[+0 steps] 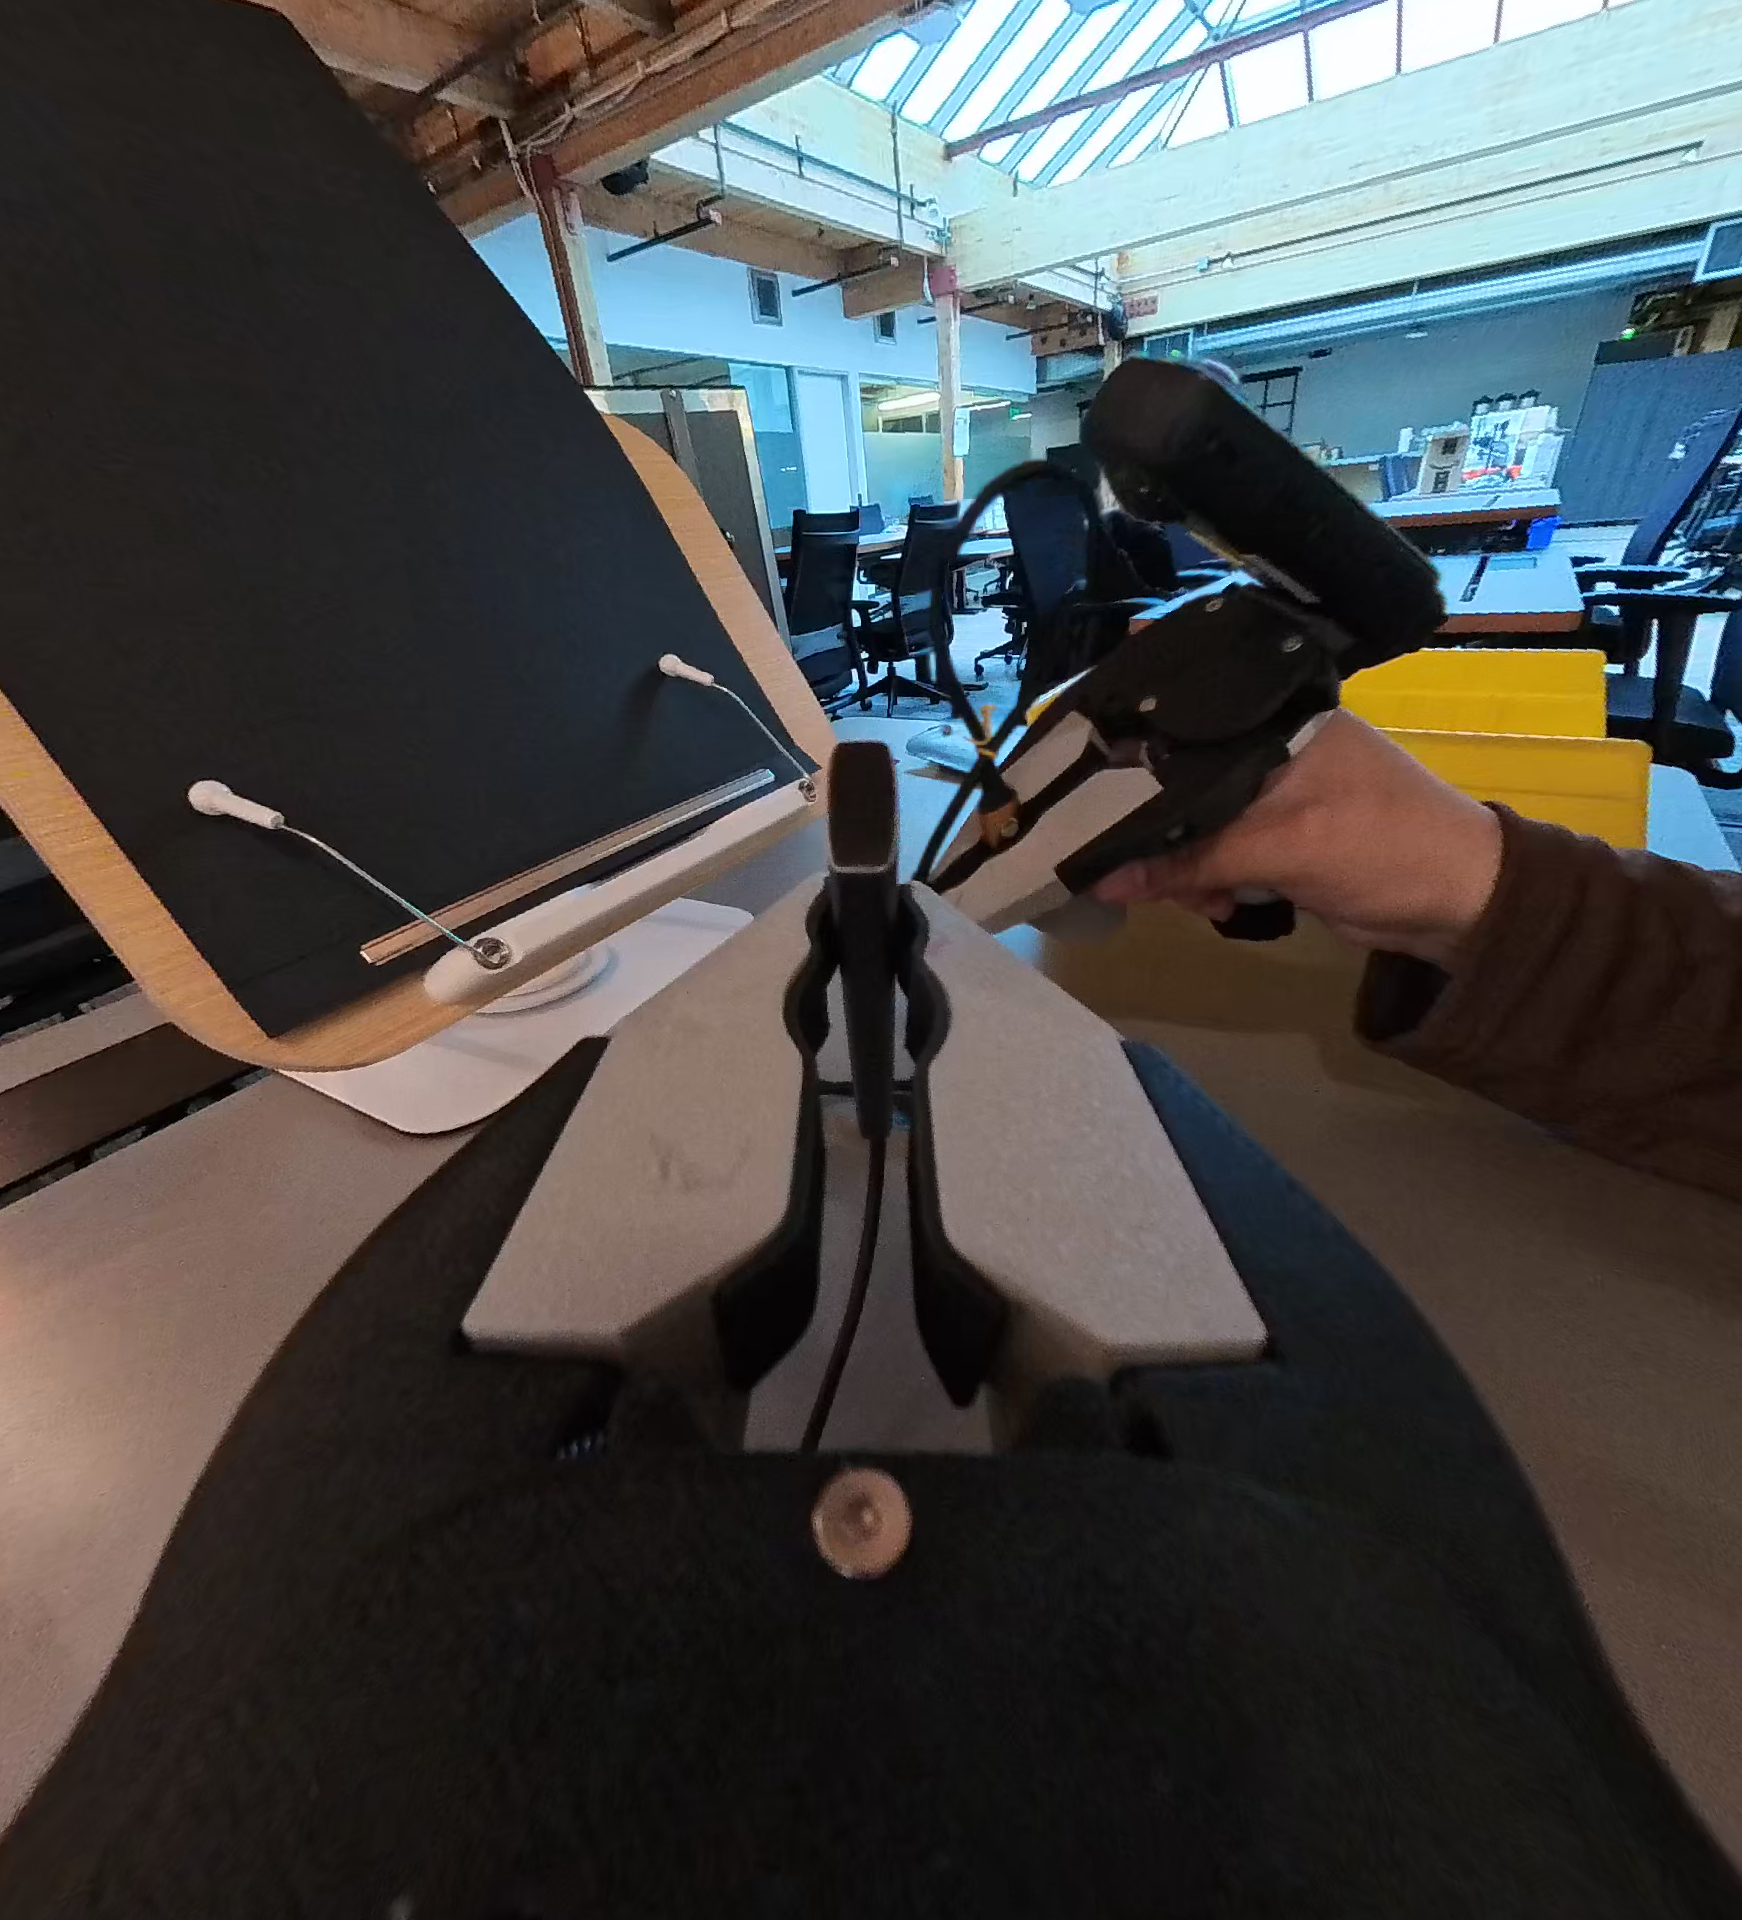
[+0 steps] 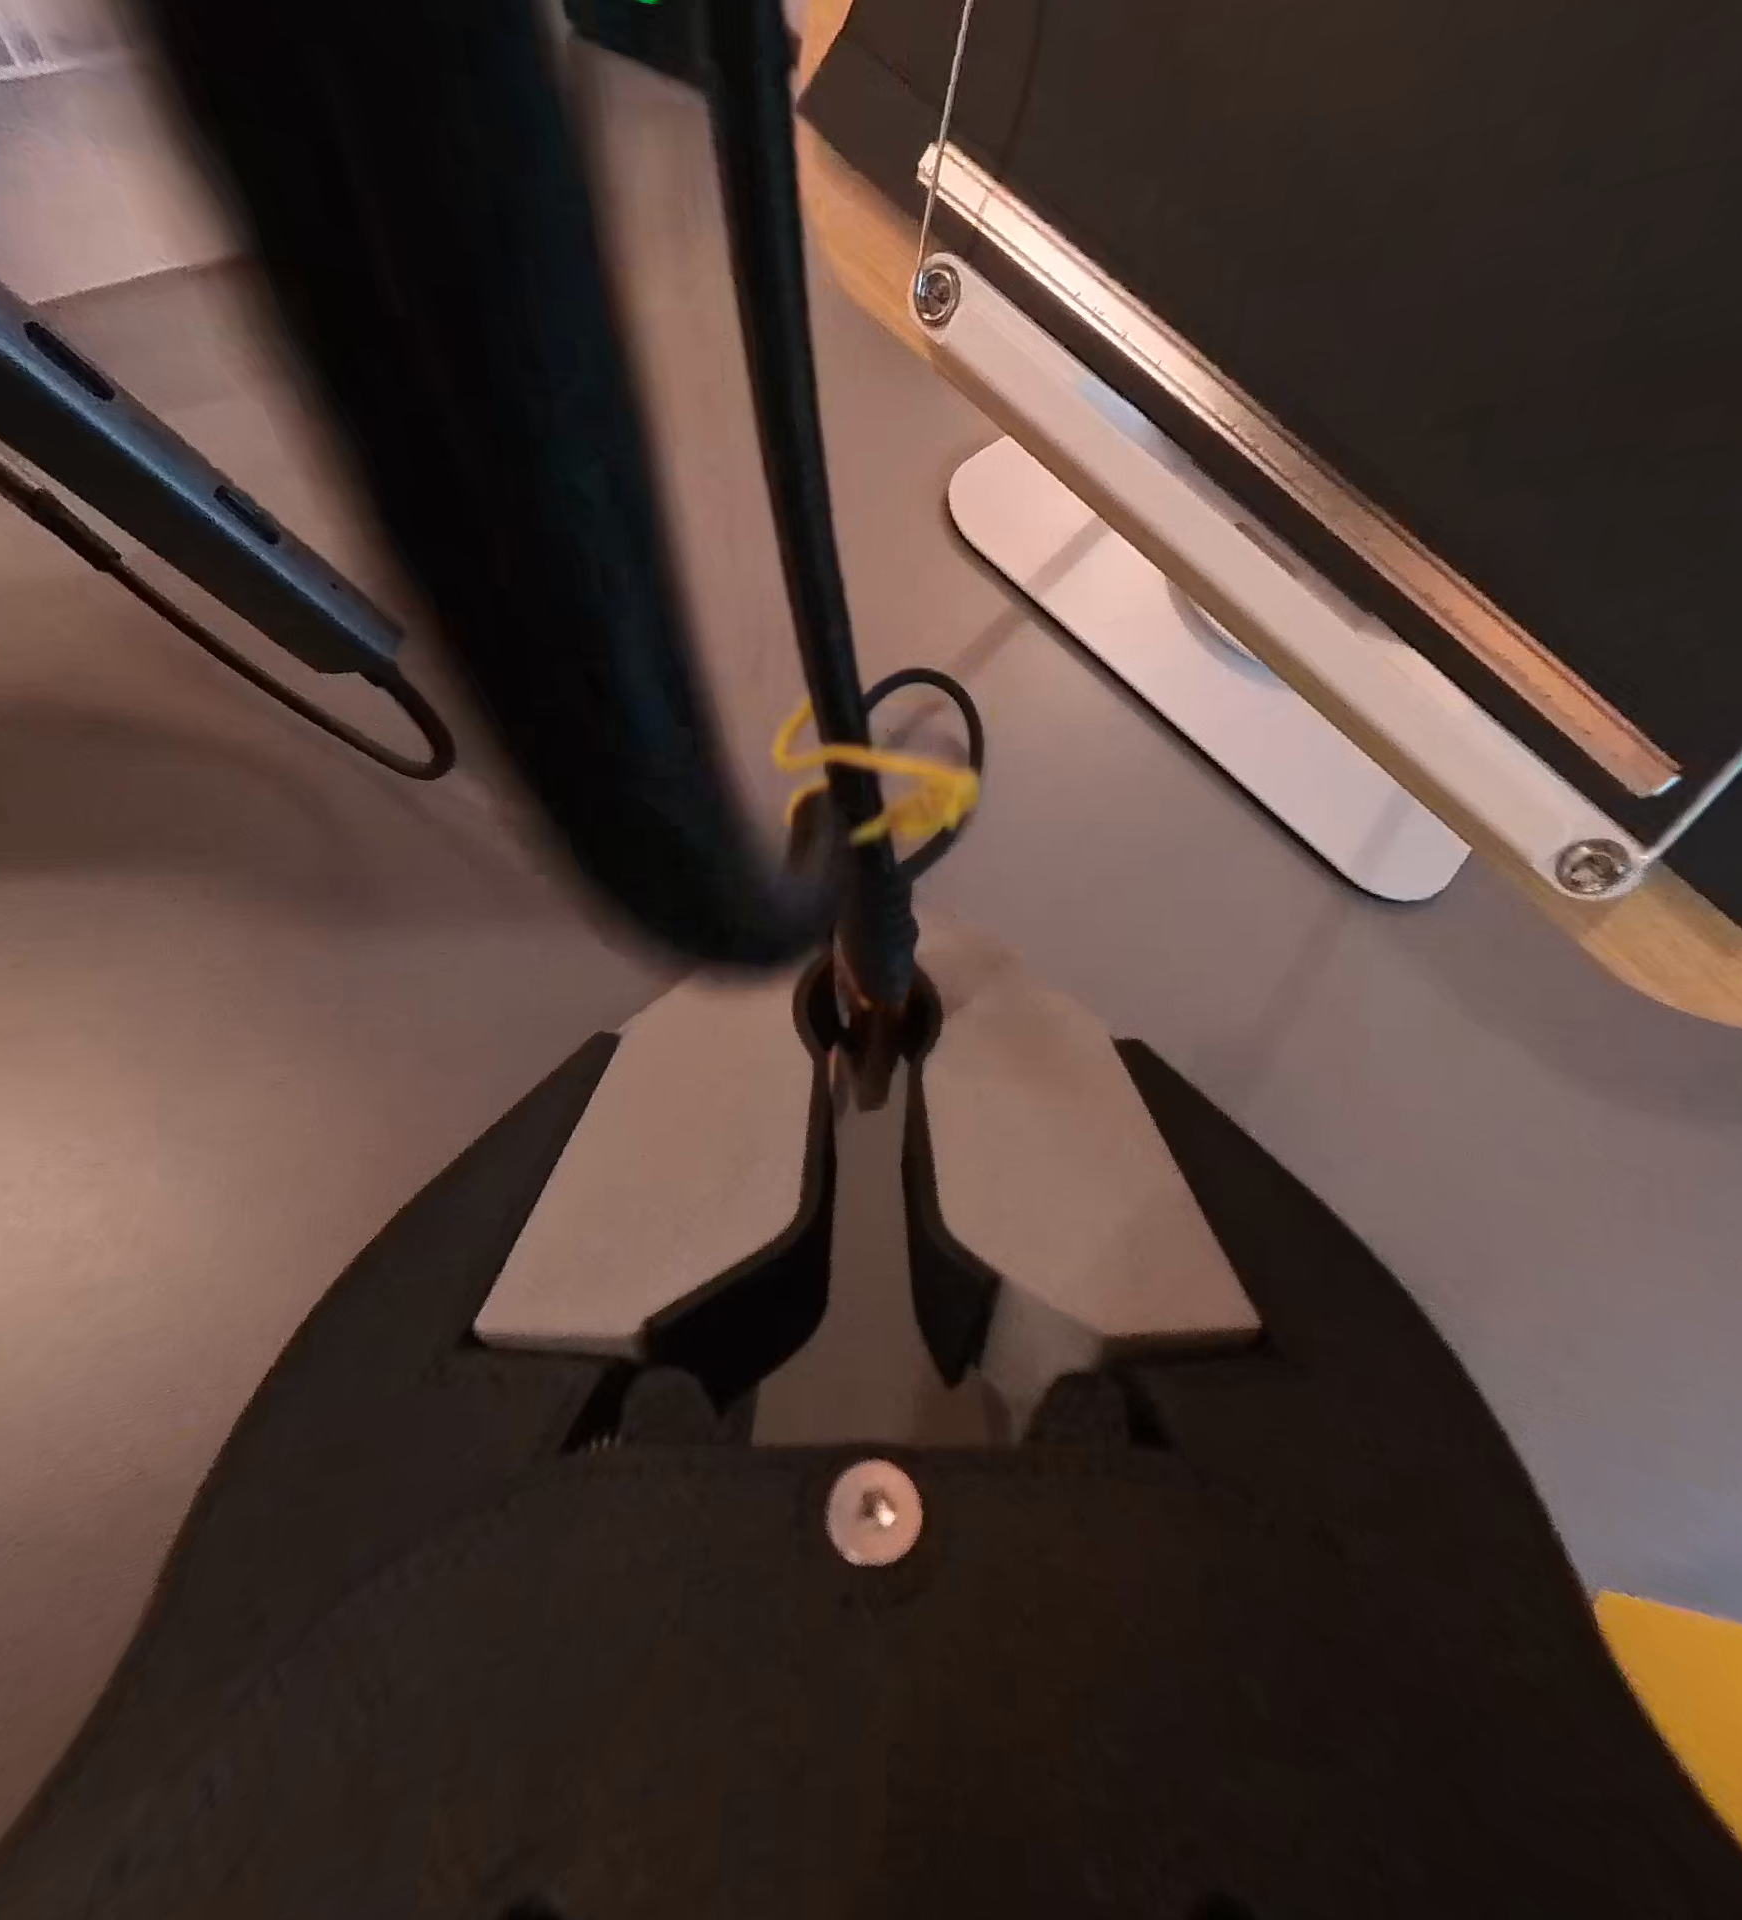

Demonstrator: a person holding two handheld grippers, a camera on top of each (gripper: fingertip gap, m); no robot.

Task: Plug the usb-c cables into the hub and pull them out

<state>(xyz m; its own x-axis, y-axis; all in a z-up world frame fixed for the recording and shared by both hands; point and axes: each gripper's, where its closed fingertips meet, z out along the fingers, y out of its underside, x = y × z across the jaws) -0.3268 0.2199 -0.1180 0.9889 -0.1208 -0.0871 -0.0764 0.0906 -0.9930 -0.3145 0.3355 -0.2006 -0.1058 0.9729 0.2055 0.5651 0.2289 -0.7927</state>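
My left gripper (image 1: 863, 971) is shut on a slim dark grey hub (image 1: 862, 831), held upright above the table with its thin cable hanging back between the fingers. The hub also shows in the right wrist view (image 2: 160, 488) at the upper left, side ports visible, its tail cable looping below. My right gripper (image 2: 867, 1023) is shut on the plug end of a black usb-c cable (image 2: 794, 416) tied with a yellow twist tie (image 2: 888, 790). In the left wrist view the right gripper (image 1: 960, 873) sits just right of the hub, held by a hand (image 1: 1366, 831).
A tilted book stand (image 1: 275, 520) with a black face, wooden edge and white base stands at the left on the grey table (image 1: 171, 1351); it also shows in the right wrist view (image 2: 1366, 312). Yellow bins (image 1: 1501, 727) sit at the right. Office chairs and desks stand behind. There is about 15 cm between the tips of the two grippers.
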